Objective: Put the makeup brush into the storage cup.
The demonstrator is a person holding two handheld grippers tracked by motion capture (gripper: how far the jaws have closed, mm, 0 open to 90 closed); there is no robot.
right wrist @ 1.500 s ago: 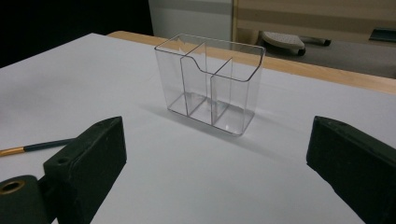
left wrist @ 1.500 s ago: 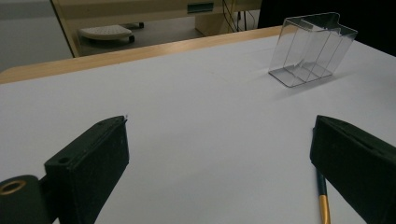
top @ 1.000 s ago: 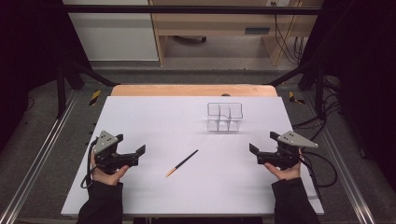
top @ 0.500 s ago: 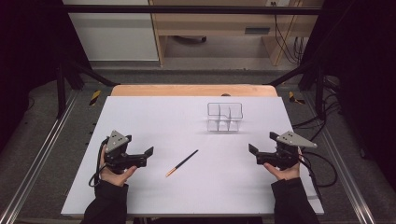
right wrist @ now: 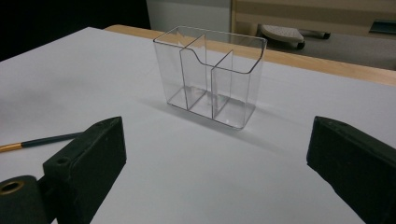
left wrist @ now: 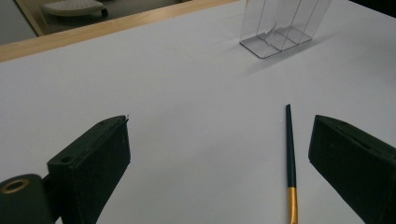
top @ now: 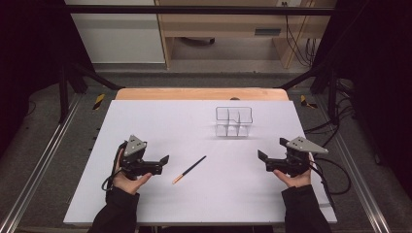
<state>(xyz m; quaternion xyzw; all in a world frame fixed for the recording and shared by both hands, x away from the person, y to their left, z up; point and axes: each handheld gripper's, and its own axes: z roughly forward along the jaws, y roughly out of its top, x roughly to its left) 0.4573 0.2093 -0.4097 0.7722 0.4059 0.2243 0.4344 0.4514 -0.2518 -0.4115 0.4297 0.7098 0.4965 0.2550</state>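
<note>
A dark pencil with an orange-gold end [top: 189, 169] lies slanted on the white table top [top: 160, 121], left of centre. My left gripper [top: 163, 164] is open just left of the pencil, held in a hand low over the table. In the left gripper view the pencil [left wrist: 290, 154] lies close inside the right jaw, with nothing held. A clear plastic organizer with three compartments [top: 233, 121] stands empty toward the back right. My right gripper [top: 263, 161] is open near the right edge and faces the organizer [right wrist: 210, 74]. The pencil's tip [right wrist: 42, 141] shows behind its left jaw.
A wooden strip [top: 201, 93] runs along the table's far edge. Metal rails [top: 43, 160] flank the table on both sides, and cables [top: 335, 170] trail off the right side. Furniture stands on the floor beyond.
My left gripper has moved right, toward the pencil, and now sits close beside it. The right gripper has stayed nearly still. Pencil and organizer have not moved.
</note>
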